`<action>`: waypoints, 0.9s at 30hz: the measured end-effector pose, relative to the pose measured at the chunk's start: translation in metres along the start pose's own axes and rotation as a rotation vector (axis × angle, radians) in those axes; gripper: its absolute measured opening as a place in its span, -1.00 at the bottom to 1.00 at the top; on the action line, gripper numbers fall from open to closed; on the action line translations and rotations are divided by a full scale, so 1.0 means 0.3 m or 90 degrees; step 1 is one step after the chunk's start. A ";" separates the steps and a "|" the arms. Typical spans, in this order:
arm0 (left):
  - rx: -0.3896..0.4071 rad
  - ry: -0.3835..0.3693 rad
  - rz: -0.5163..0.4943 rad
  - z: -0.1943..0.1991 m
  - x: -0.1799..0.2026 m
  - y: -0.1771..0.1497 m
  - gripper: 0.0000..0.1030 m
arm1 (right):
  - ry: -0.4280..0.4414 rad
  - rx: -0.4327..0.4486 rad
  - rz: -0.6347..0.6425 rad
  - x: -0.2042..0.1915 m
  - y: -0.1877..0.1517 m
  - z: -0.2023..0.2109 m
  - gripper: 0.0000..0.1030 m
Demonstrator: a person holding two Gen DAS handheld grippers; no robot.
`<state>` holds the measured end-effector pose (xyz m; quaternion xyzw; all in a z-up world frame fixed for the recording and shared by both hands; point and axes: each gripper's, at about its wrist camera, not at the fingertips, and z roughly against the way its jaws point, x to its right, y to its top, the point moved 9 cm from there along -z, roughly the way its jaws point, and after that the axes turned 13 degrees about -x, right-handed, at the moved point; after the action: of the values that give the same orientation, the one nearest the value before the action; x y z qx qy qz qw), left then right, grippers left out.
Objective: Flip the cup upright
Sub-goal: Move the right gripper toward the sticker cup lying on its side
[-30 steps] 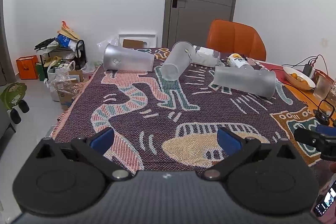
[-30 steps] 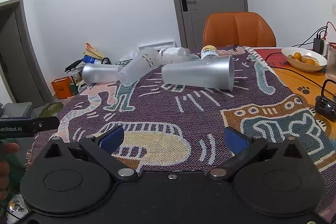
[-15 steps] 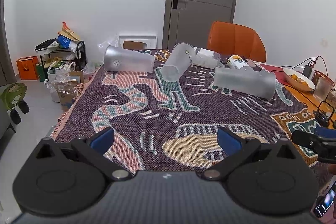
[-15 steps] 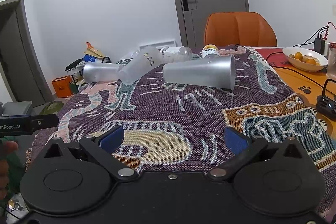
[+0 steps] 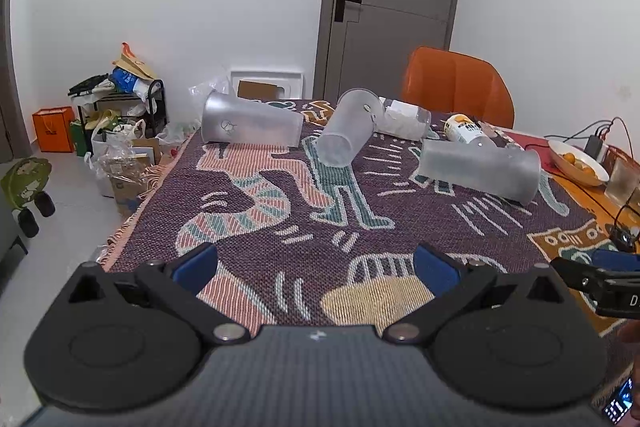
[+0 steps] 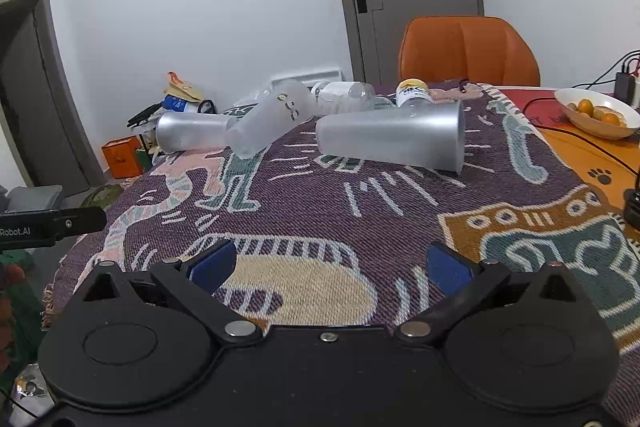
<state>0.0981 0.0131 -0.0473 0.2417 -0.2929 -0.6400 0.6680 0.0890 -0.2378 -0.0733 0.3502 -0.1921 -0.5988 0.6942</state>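
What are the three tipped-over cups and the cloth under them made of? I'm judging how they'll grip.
The left cup, middle cup and right cup look like frosted translucent plastic, matte and cloudy; glass can't be ruled out. The tablecloth appears to be coarse woven fabric, with visible weave and a fringed edge.

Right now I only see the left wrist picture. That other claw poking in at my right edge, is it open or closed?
Observer: Open. In the right wrist view the right claw has its blue pads wide apart, with only the blanket between them.
Operator: Is there anything on the orange table I'm missing?
Observer: Yes, a black paw print on the table, on the near side of the fruit bowl.
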 end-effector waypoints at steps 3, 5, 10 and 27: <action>-0.001 -0.003 0.010 -0.023 -0.023 0.020 1.00 | 0.008 -0.002 0.007 -0.018 0.029 -0.029 1.00; -0.002 -0.003 0.019 -0.038 -0.042 0.037 1.00 | 0.014 -0.003 0.012 -0.033 0.048 -0.048 1.00; -0.001 -0.001 0.040 -0.070 -0.088 0.078 1.00 | 0.030 -0.008 0.030 -0.074 0.102 -0.097 1.00; -0.008 0.024 0.096 -0.190 -0.254 0.221 1.00 | 0.074 -0.040 0.057 -0.191 0.304 -0.298 1.00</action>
<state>0.1847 0.0904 -0.0478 0.2272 -0.2934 -0.5851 0.7211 0.2021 -0.1561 -0.0601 0.3534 -0.1481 -0.5517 0.7408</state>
